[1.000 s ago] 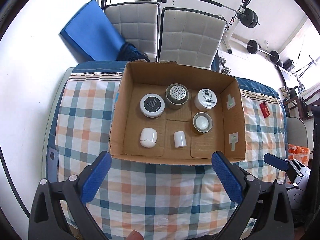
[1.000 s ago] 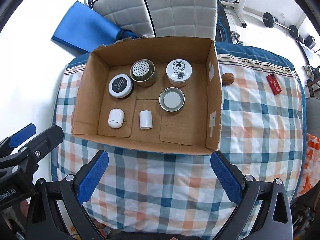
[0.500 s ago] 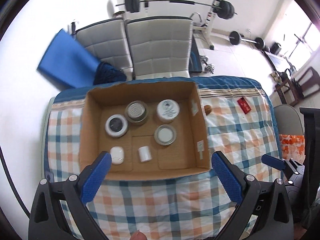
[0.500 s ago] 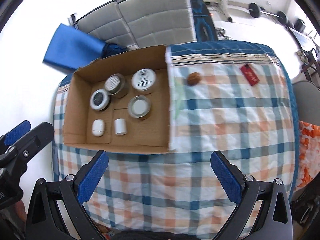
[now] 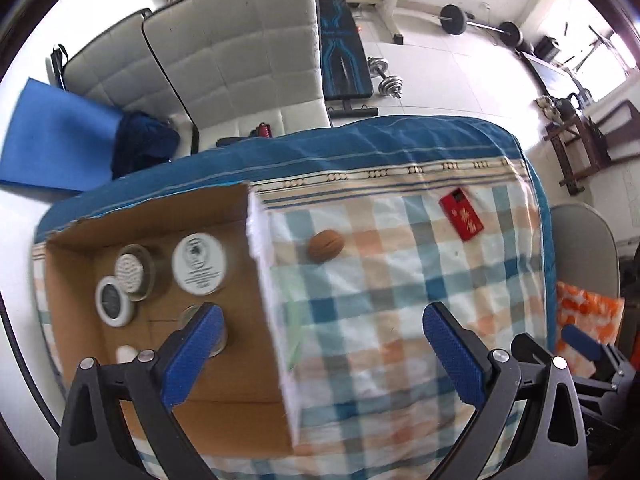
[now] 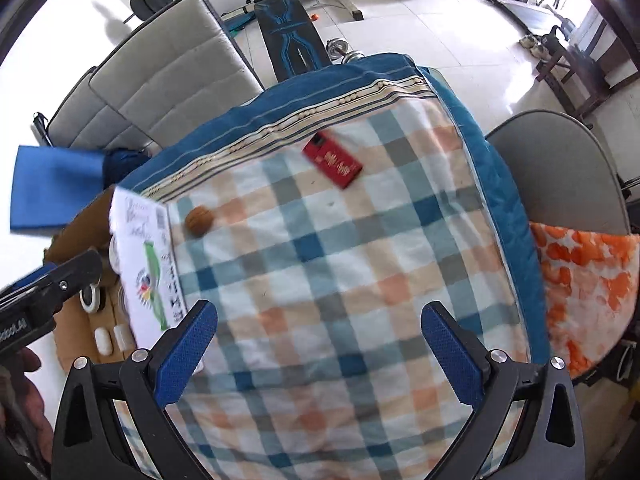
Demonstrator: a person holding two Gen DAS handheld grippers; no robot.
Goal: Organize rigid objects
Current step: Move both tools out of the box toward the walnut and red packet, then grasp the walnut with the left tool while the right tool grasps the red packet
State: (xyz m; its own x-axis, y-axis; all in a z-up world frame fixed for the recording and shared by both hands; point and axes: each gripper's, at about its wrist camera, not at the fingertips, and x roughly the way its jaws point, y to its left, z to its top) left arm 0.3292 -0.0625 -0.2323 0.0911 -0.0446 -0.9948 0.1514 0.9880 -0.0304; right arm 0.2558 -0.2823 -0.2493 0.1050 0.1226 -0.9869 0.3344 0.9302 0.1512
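Left tongs point(image 5: 320, 344): apart, empty, hovering over the right wall of the cardboard box point(image 5: 224, 368). Right tongs point(image 6: 318, 340): apart, empty, above bare checked cloth point(image 6: 340, 280) on the tabletop.

Box at left of tabletop, open top. Inside, far row: black-topped round tin point(image 5: 114, 306), perforated-lid jar point(image 5: 132, 270), white-lidded jar point(image 5: 199, 264). Near row: a clear-rimmed jar point(image 5: 192, 316) partly hidden behind the left blue finger point(image 5: 192, 354), and a small white item point(image 5: 125, 354) at the near left, mostly hidden.

Outside the box: walnut point(image 5: 326, 245) on the cloth just right of the box wall, not touching it. Red packet point(image 5: 461, 214) farther right, near the far edge, well apart from the walnut.

Right view: same walnut point(image 6: 199, 221) beside the box's white printed outer wall point(image 6: 148, 264).
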